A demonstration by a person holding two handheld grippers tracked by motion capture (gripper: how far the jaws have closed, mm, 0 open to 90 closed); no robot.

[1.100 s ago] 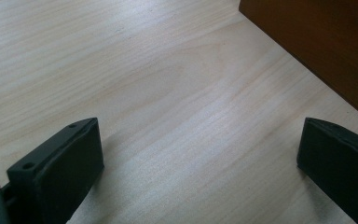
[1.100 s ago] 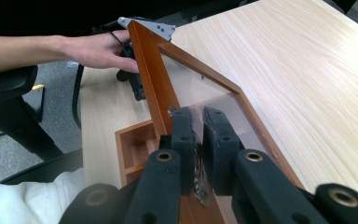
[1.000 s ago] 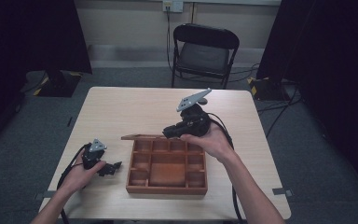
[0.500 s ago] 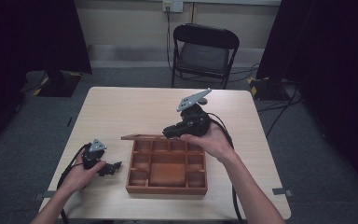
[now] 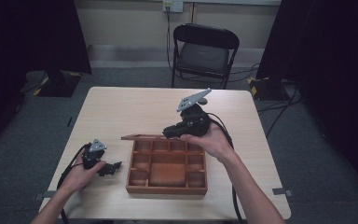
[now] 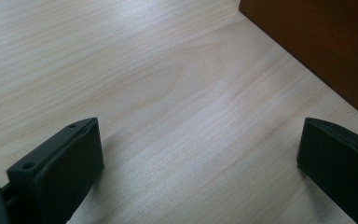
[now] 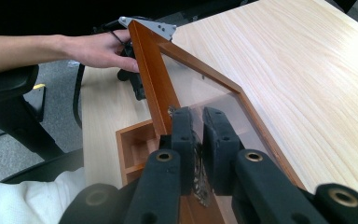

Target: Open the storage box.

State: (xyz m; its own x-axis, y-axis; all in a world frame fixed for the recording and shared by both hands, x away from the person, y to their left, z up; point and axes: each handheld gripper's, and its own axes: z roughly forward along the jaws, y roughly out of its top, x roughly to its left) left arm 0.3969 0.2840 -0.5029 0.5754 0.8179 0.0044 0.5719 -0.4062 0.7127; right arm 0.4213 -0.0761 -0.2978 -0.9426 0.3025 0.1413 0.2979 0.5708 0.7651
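Left hand [image 5: 81, 173] is resting on the surface [image 5: 121, 112] near its front-left edge, holding the left gripper [image 5: 114, 166] low, just left of the box [image 5: 168, 187]. In the left gripper view its jaws are standing wide apart with bare wood grain between them, nothing gripped; the box's dark brown side [image 6: 326, 46] is showing at upper right, close to the right jaw but not touching.

Box is sitting at the middle of the surface, toward the front edge. It is reddish-brown wood, an open tray with small compartments around a larger center one; contents too small to tell.

Lid [image 5: 142, 137] is lifted at the box's back edge, seen edge-on from the high view as a thin brown strip sticking out to the left. In the right gripper view the lid [image 7: 154, 74] is a wooden frame around a clear pane [image 7: 214, 100], tilted up over the box.

Right gripper [image 5: 170, 132] is up over the back of the box, held in the right hand [image 5: 212, 140], grey plate on top. Its jaws are pinched nearly together on the lid's edge, pane and frame between the pads [image 7: 182, 128].

A black chair [image 5: 205, 51] is standing beyond the far edge.
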